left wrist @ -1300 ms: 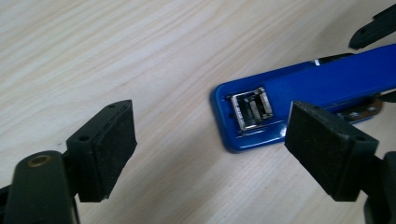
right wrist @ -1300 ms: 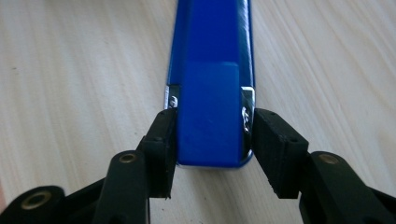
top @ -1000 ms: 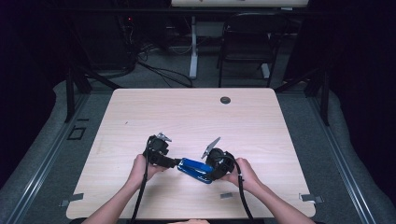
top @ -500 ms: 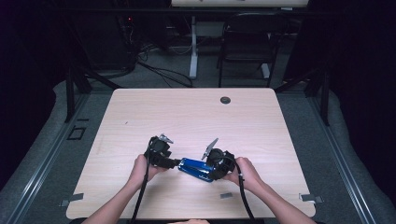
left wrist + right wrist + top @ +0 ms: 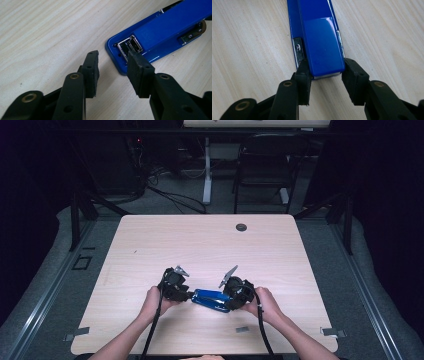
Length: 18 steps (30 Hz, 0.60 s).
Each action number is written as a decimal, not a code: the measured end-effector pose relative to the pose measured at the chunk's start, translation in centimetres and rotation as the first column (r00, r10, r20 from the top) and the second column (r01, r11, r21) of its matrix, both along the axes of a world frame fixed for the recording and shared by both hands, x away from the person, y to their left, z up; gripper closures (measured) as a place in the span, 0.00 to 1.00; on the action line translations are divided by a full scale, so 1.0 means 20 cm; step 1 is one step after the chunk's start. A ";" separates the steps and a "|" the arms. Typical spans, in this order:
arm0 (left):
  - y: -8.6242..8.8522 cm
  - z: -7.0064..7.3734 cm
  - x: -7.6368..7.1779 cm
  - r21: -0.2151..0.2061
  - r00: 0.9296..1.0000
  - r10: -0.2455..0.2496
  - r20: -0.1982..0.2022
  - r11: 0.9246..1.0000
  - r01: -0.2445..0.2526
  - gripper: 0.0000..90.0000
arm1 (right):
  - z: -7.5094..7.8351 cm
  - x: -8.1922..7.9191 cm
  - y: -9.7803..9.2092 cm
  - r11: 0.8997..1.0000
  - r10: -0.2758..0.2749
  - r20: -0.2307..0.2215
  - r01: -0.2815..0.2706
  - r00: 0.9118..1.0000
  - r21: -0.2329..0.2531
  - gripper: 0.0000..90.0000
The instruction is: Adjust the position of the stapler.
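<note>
A pale wooden table [image 5: 200, 245] takes up the middle of the high view, with a small dark round grommet [image 5: 241, 227] near its far edge, right of centre. Low in that frame, just below centre, a blue stapler [image 5: 212, 299] lies flat on the wood between the person's two hands, its length running left to right. The left gripper [image 5: 176, 285] sits at the stapler's left end and the right gripper [image 5: 239, 292] at its right end. In the left gripper view the stapler [image 5: 160, 35] reaches in from the upper right; the left gripper [image 5: 113, 68] has its jaws parted, the right pad in front of the metal nose at the stapler's front end, the left pad over bare wood. In the right gripper view the stapler [image 5: 319, 37] comes down from the top centre, and the right gripper [image 5: 327, 75] straddles its rear end, the left pad against the base, the right pad just beside the blue top, a slight gap showing, so the jaws are released rather than clenched.
</note>
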<state>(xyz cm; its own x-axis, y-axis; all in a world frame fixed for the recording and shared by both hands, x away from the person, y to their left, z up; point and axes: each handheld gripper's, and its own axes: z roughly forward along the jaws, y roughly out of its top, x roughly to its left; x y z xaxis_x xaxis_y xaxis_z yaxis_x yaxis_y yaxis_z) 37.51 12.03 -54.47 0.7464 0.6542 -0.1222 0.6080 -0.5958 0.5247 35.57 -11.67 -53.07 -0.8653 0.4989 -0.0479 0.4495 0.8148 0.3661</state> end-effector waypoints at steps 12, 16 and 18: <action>-0.03 0.02 0.00 -0.059 0.995 -0.090 0.035 0.994 0.092 0.32 | 0.00 0.03 -0.02 0.999 -0.035 0.019 0.035 0.999 0.010 0.66; -0.06 0.00 0.02 -0.079 0.991 -0.129 0.046 0.988 0.133 0.30 | 0.00 0.03 -0.03 0.999 -0.046 0.023 0.046 0.999 0.010 0.67; -0.07 -0.01 0.02 -0.081 0.989 -0.138 0.045 0.987 0.142 0.30 | 0.00 0.04 -0.03 0.999 -0.051 0.028 0.051 0.998 -0.003 0.68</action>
